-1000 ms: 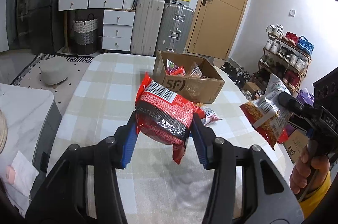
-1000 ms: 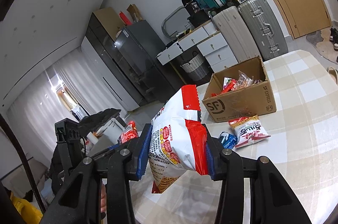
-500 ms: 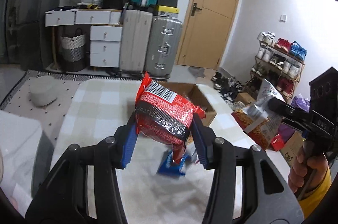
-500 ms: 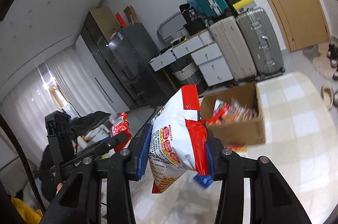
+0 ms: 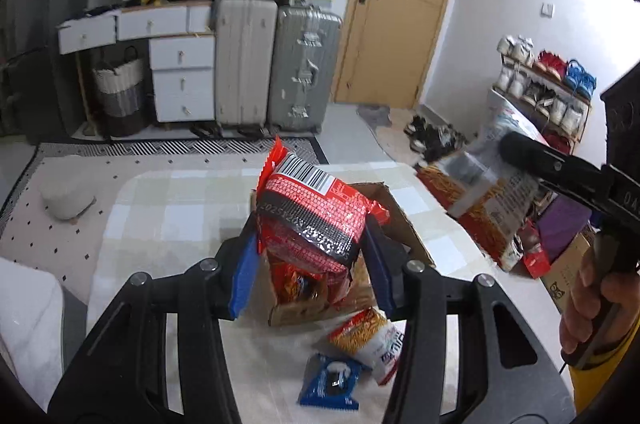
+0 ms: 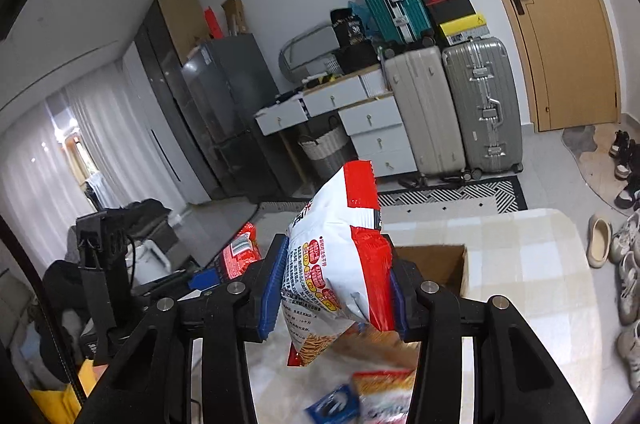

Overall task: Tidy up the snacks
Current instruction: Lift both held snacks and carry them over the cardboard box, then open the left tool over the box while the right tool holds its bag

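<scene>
My left gripper (image 5: pixel 310 264) is shut on a red snack packet (image 5: pixel 312 220) with a barcode, held just above the open cardboard box (image 5: pixel 400 220) on the checked table. Red packets lie inside the box. My right gripper (image 6: pixel 334 288) is shut on a white and red snack bag (image 6: pixel 336 264), also close over the box (image 6: pixel 440 264). In the left wrist view that bag (image 5: pixel 488 199) hangs at the right with a hand (image 5: pixel 592 304) on the gripper handle. In front of the box lie a small orange and white snack bag (image 5: pixel 368 340) and a blue packet (image 5: pixel 332 380).
The table (image 5: pixel 160 216) ends just beyond the box. Behind it stand suitcases (image 5: pixel 276 63), white drawers (image 5: pixel 180 75), a woven basket (image 5: pixel 120 91) and a wooden door (image 5: pixel 400 3). A shoe rack (image 5: pixel 544 83) is at the right. A grey cushion (image 5: pixel 66 201) lies on the rug.
Both grippers have moved forward and upward with their packets, from well short of the box to right above it. The loose orange bag and blue packet now lie below the fingers.
</scene>
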Tool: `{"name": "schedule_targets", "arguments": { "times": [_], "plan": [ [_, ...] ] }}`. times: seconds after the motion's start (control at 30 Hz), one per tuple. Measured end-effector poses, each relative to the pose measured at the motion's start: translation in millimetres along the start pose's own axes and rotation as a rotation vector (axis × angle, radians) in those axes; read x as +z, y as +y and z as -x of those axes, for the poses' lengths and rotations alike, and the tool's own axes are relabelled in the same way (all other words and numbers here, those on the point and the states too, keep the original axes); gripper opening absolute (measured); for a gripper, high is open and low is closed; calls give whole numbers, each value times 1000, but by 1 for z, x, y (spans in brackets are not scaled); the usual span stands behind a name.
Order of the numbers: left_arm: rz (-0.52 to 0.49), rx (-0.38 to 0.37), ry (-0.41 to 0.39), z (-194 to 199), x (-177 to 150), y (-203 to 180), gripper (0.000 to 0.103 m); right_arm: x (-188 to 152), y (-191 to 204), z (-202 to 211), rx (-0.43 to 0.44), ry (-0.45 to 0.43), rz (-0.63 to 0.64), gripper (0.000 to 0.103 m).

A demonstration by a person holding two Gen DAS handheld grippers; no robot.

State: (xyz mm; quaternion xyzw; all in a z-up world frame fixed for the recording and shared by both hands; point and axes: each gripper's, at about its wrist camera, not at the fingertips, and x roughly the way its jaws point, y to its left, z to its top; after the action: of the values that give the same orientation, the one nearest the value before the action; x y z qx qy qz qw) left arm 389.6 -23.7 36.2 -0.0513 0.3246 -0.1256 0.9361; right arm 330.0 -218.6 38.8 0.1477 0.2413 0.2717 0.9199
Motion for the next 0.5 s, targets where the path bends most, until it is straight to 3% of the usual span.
{"name": "schedule_targets", "arguments": {
  "times": [0.27, 0.5],
  "plan": [
    [-23, 18, 116, -104, 27, 1, 45, 29, -53, -70, 3, 58, -122, 44],
    [-65, 3, 202, -169, 21, -4, 45, 15, -83, -114, -17, 139, -165, 44]
  ]
}}
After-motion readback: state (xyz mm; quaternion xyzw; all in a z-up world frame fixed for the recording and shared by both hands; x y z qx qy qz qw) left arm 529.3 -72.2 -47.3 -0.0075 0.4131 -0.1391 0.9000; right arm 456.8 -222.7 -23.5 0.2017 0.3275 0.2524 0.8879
